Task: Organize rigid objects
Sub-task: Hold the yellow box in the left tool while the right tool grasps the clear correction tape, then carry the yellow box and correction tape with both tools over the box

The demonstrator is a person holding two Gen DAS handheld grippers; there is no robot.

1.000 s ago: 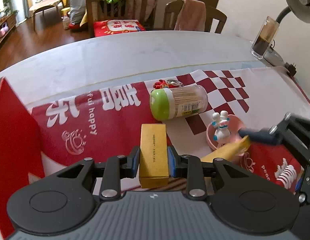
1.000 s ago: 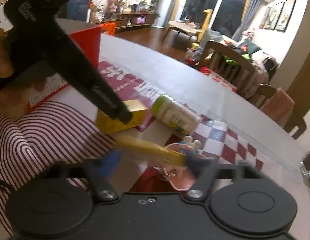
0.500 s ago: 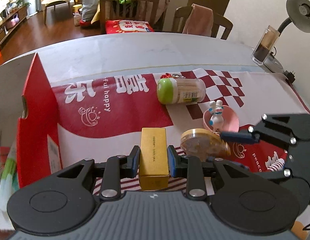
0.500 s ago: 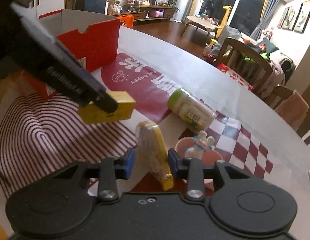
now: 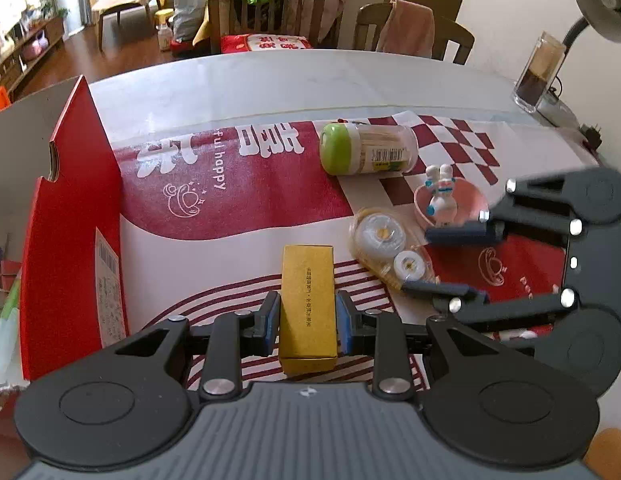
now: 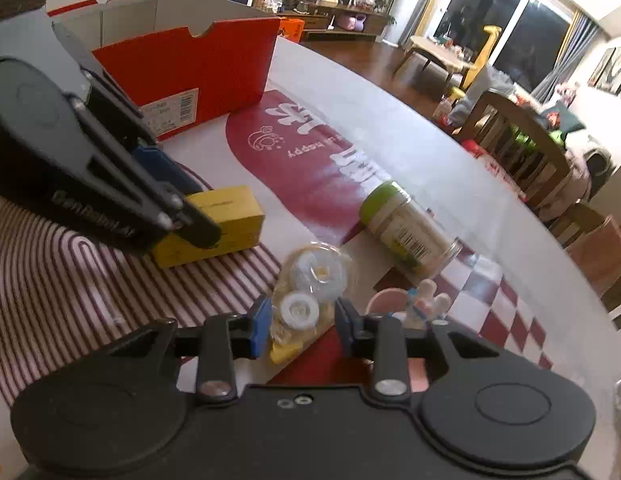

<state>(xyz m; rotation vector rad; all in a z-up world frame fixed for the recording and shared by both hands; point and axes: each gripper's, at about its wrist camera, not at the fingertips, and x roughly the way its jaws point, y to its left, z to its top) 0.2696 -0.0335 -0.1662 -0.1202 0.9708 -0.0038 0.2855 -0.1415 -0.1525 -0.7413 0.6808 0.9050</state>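
Left gripper (image 5: pixel 307 314): jaws clamped on yellow box (image 5: pixel 307 296), beside red carton (image 5: pixel 70 216). Right gripper (image 6: pixel 300 326): jaws have just been opening, tape dispenser (image 6: pixel 310 288) between them on the table (image 5: pixel 270 84).

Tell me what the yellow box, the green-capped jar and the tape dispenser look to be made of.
Yellow box: matte cardboard, by its sharp folded edges and printed text.
Green-capped jar: clear glossy plastic, probably; thin sticks show through the wall, and the cap is opaque green plastic.
Tape dispenser: transparent yellow-tinted plastic shell, white spools visible inside.
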